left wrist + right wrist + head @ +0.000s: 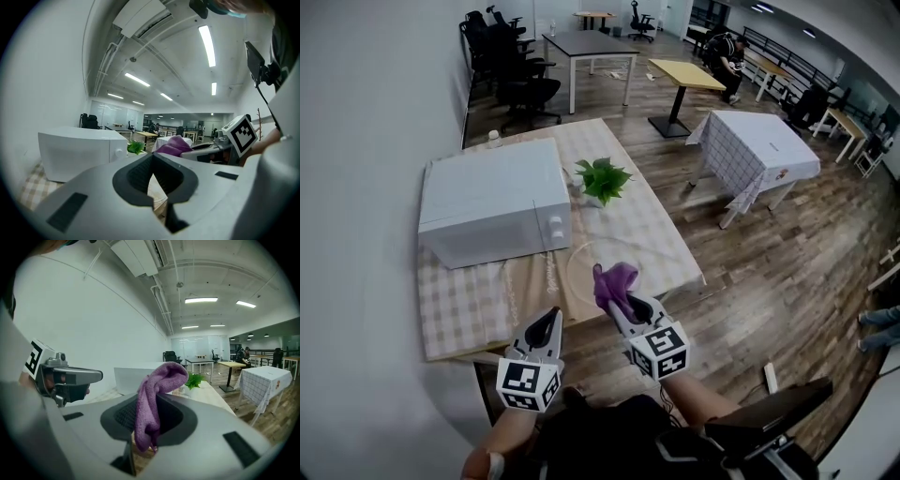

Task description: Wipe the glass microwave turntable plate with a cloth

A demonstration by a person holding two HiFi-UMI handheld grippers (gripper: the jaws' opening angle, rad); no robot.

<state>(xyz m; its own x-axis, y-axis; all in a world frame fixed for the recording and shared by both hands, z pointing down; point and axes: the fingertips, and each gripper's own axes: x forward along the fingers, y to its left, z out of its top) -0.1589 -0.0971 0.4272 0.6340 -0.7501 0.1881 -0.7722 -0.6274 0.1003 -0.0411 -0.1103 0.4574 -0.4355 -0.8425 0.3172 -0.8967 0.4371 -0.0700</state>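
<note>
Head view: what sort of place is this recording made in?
Most likely an open-plan office: a dark desk, black office chairs and strip ceiling lights, with a white microwave set on a checked table.

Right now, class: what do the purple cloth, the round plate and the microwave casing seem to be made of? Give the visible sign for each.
Purple cloth: soft napped fabric, probably microfibre; it has a fuzzy surface and limp folds.
Turntable plate: likely clear glass; the checked tablecloth shows through and only a faint rim is visible.
Microwave: white painted metal or plastic with a smooth matt finish; I cannot tell which.
</note>
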